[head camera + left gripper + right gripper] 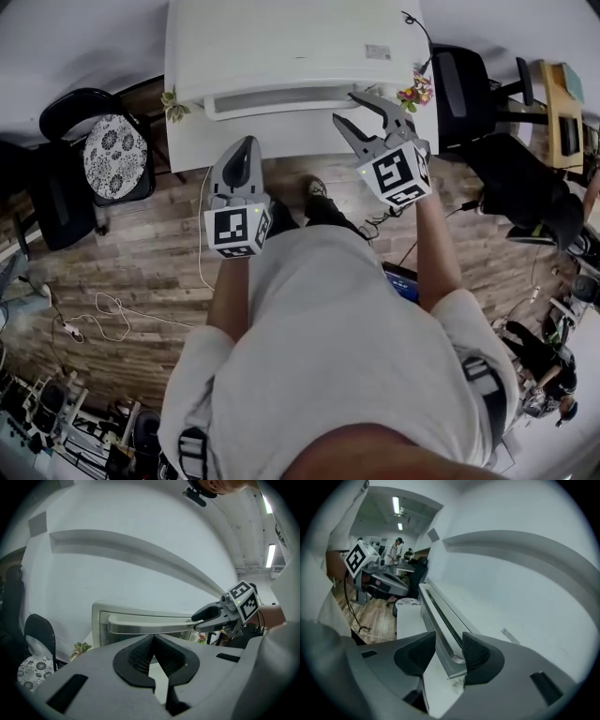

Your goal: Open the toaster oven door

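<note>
"Door (100,620) first: where does it sit from the right gripper (345,106)?"

"Dead ahead of it and looking fully closed, on the front of the oven (281,42). The handle (281,101) runs across the door to the gripper's left, and only its near end lies between the jaws."

"Is the gripper gripping it?"

"No. The jaws stand wide apart, one on each side of the bar. One pad is close to the metal but neither presses, so it holds nothing."

"And the left gripper (246,142)?"

"Off to the right gripper's left, short of the door, jaws together and empty. It isn't bracing anything."

"So what could go wrong?"

"Mostly the hold. The jaws straddle the very tip of the handle, so if they close a little further out they could pinch past the end or slide off once the pull starts. Pulling before they clamp would just skid along the bar."

"Anything else?"

"Pulling from one end may twist the door rather than swing it evenly. With nothing steadying the oven, a straight tug could also drag it forward on the table (190,145) instead of opening the door. I'd guess the door drops downward, so the pull should follow that arc."
</note>
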The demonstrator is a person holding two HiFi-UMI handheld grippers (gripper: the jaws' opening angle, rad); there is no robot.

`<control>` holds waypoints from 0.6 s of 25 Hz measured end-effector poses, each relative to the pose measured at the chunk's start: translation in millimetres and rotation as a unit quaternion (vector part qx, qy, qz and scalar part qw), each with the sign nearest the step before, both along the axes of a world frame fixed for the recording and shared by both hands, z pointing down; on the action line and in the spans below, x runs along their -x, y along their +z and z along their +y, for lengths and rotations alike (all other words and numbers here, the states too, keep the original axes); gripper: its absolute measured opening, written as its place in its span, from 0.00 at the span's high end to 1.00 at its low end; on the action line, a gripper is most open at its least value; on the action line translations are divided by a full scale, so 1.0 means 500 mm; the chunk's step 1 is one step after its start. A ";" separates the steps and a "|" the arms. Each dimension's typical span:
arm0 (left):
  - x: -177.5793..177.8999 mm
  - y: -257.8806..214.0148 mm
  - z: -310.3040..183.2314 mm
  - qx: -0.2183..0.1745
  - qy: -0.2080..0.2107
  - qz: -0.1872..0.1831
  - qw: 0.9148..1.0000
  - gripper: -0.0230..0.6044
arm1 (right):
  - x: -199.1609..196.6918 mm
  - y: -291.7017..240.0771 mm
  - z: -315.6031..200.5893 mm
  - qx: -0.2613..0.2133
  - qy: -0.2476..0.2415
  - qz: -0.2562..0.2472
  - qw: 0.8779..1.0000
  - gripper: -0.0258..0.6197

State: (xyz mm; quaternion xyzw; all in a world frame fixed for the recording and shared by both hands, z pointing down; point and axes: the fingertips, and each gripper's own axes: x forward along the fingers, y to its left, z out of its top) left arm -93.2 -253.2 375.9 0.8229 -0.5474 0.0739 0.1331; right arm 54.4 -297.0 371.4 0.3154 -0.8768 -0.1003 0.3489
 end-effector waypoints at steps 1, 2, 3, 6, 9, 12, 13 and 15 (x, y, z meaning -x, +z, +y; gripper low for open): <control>0.001 0.000 0.000 -0.001 0.000 0.001 1.000 0.94 | 0.005 0.006 -0.001 -0.003 -0.016 0.026 1.000 0.68; 0.002 0.000 0.001 -0.001 0.000 0.001 1.000 0.94 | 0.011 0.010 -0.004 -0.007 -0.032 0.053 0.998 0.68; 0.002 0.001 0.002 -0.001 0.000 0.001 1.000 0.94 | 0.016 0.015 -0.006 -0.012 -0.046 0.076 0.996 0.68; 0.003 0.001 0.007 0.001 -0.002 0.002 1.000 0.94 | 0.035 0.022 -0.009 -0.014 -0.079 0.119 0.990 0.70; 0.007 0.002 0.011 0.002 -0.005 0.004 1.000 0.94 | 0.051 0.033 -0.008 -0.007 -0.098 0.145 0.985 0.72; 0.015 0.007 0.015 0.004 -0.008 0.006 1.000 0.94 | 0.061 0.043 -0.011 -0.007 -0.104 0.166 0.981 0.74; 0.018 0.009 0.016 0.006 -0.009 0.007 1.000 0.94 | 0.061 0.045 -0.013 -0.008 -0.103 0.173 0.980 0.76; 0.027 0.015 0.017 0.009 -0.009 0.008 1.000 0.94 | 0.061 0.047 -0.016 -0.005 -0.100 0.182 0.978 0.77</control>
